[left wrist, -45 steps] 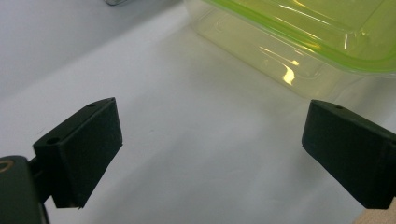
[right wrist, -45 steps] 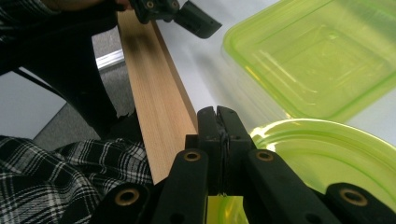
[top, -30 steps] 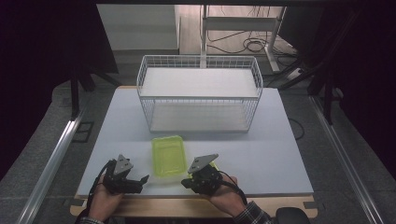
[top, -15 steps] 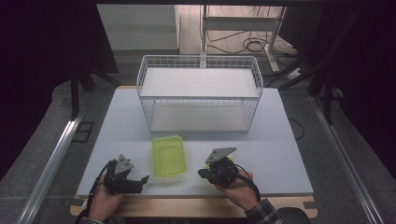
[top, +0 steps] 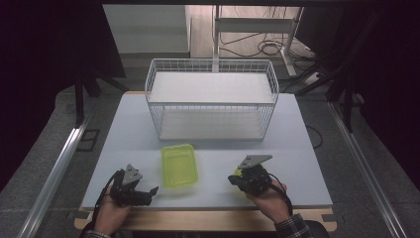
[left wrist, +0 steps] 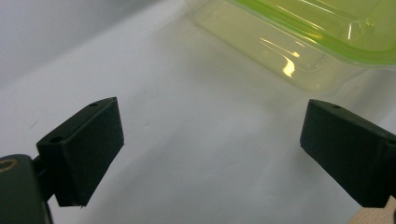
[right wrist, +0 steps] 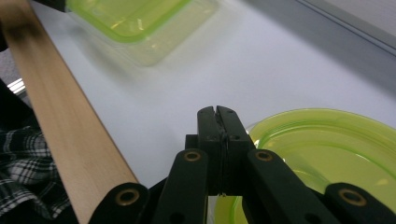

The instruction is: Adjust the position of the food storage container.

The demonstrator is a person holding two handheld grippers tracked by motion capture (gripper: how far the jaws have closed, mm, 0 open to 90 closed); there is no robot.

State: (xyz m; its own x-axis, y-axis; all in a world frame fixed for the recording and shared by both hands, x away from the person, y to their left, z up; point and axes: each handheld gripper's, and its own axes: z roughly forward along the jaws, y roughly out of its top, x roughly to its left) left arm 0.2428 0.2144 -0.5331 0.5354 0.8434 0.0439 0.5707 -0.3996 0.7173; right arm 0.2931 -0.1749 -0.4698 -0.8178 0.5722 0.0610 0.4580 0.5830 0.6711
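High view: tabletop (top: 307, 163) carries a white wire basket (top: 212, 99) well ahead of both grippers, and a yellow-green rectangular container (top: 179, 166) that lies between the two grippers, nearer the left one. A round yellow-green plate (right wrist: 322, 154) sits right at the right gripper (top: 241, 177), mostly hidden under it from above.

Right gripper view: jaws pressed flat together, nothing seen between them; the plate lies just beside and partly beneath the jaw tips, its rim running under the linkage. The container (right wrist: 140, 23) is ahead and off to the left of the jaws, by the wooden edge strip (right wrist: 60, 116).

Left gripper view: left gripper (left wrist: 210, 135) released, jaws spread wide, bare tabletop between them; the container (left wrist: 303, 42) is ahead and to the right, apart from both jaws.

Step in hand, as judged: approach, before any grasp. Likely next move: the left gripper closes in on the container's near rim, or the right one opens to take the plate's rim; that needs a jaw over and a jaw under the lip.

Pose: both hands low at the tabletop's near edge, left hand (top: 111, 213) pointing its gripper (top: 148, 191) toward the container, right hand (top: 270, 198) angled inward.
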